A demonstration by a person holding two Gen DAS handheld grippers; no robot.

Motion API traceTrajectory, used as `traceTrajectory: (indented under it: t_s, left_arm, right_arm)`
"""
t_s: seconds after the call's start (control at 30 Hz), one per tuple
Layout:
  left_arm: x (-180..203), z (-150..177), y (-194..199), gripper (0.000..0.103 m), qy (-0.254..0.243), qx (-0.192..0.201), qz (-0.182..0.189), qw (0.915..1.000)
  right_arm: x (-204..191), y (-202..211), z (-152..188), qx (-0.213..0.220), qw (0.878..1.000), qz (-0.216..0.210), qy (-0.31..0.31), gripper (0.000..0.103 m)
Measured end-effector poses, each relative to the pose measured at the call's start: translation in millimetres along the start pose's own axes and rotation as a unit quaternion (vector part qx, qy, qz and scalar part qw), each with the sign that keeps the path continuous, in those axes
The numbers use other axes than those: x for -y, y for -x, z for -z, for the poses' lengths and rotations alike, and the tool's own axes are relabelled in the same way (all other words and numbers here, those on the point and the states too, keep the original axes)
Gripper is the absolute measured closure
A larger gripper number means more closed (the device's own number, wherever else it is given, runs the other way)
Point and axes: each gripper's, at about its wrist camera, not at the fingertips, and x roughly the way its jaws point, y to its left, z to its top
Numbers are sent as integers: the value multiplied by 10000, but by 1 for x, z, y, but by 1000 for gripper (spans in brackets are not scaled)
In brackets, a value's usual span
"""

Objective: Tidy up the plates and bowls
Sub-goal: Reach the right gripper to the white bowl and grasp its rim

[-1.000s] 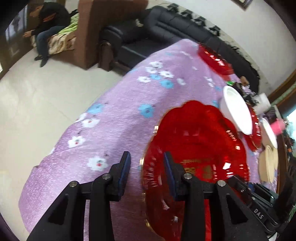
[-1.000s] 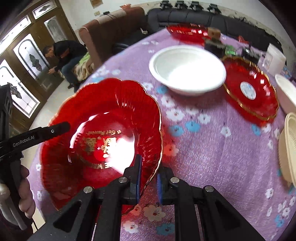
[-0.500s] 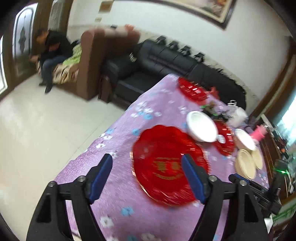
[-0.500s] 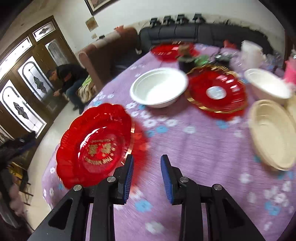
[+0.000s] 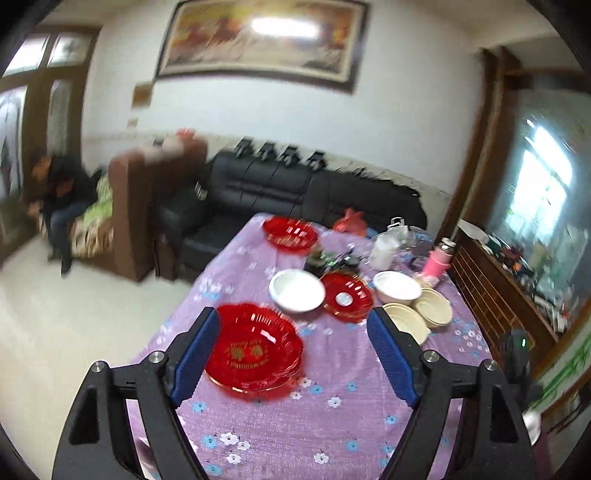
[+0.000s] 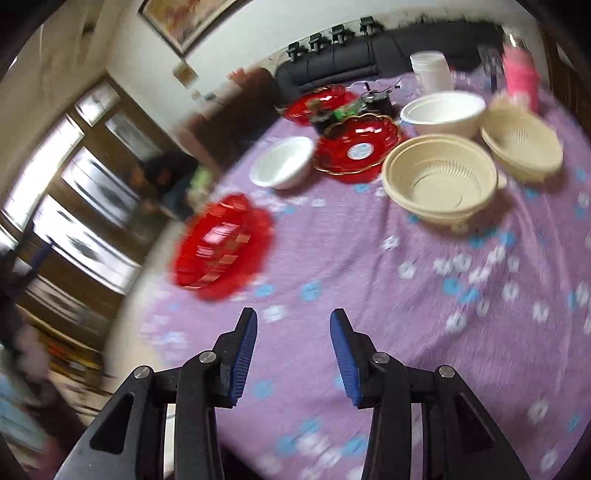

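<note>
Red plate (image 5: 255, 349) with gold lettering on purple, white-and-blue flowered tablecloth (image 5: 332, 417)

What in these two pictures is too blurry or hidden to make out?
- Gold lettering on the near red plate: motion blur in both views.
- Dark clutter behind the red plate with the white centre: too small, partly hidden.
- Seated person: blurred, at the edge of both views.

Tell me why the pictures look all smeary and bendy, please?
Right wrist view: motion smear is strongest on the nearest red plate and the flowered tablecloth; the beige bowl stays fairly crisp. Left wrist view: milder blur, glare on the wall painting, a washed-out bright window. Both views: the fisheye lens curves straight edges and darkens the corners.
</note>
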Motion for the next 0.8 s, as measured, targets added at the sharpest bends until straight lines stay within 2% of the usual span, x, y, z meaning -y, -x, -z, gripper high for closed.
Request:
traceTrajectory:
  t_s: [0.03, 0.1, 0.23, 0.33, 0.43, 0.53, 0.57, 0.6, 0.63, 0.67, 0.7, 0.73, 0.8]
  left_arm:
    - [4, -3, 8, 20, -55, 59, -22, 10000]
    - [12, -17, 35, 20, -104, 237, -164, 9995]
    - [8, -62, 90, 20, 25, 762, -573, 9954]
    - [-1, -108, 137, 19, 148, 1286, -1066, 9858]
    - [-22, -160, 185, 17, 552, 1735, -1588, 9704]
    - [-45, -205, 236, 11, 851, 2201, -2343, 9431]
    - [-50, -218, 251, 9, 814, 2318, -2681, 9315]
    - [-55, -233, 265, 8, 734, 2411, -3165, 9145]
    - [-60, -241, 274, 6, 718, 2457, -3537, 8996]
    - [-67, -248, 281, 5, 720, 2473, -3896, 8842]
    - [-77, -253, 284, 5, 724, 2381, -4102, 8774]
    - [-84, -252, 284, 5, 741, 2288, -4111, 8793]
    - [-100, -241, 274, 4, 842, 2211, -3834, 8927]
  right_arm:
    - [0, 11, 2, -57, 9997, -175, -138, 58]
    - [-6, 37, 6, -4, 9999, -74, -153, 58]
    - [-26, 102, -6, 367, 9979, 523, -62, 58]
    - [-45, 162, -33, 919, 9901, 1060, 40, 58]
    - [-68, 232, -61, 1521, 9748, 1634, -6, 58]
    - [-94, 296, -84, 2132, 9516, 2213, 4, 58]
    - [-101, 315, -91, 2312, 9438, 2361, 1, 58]
    - [-109, 335, -98, 2530, 9340, 2523, -52, 58]
    - [-118, 360, -106, 2815, 9189, 2759, -133, 58]
    - [-123, 374, -111, 2995, 9082, 2918, -188, 54]
    - [-129, 389, -116, 3186, 8952, 3105, -277, 51]
    - [-132, 399, -121, 3298, 8861, 3238, -354, 43]
    - [-134, 402, -125, 3356, 8830, 3262, -360, 40]
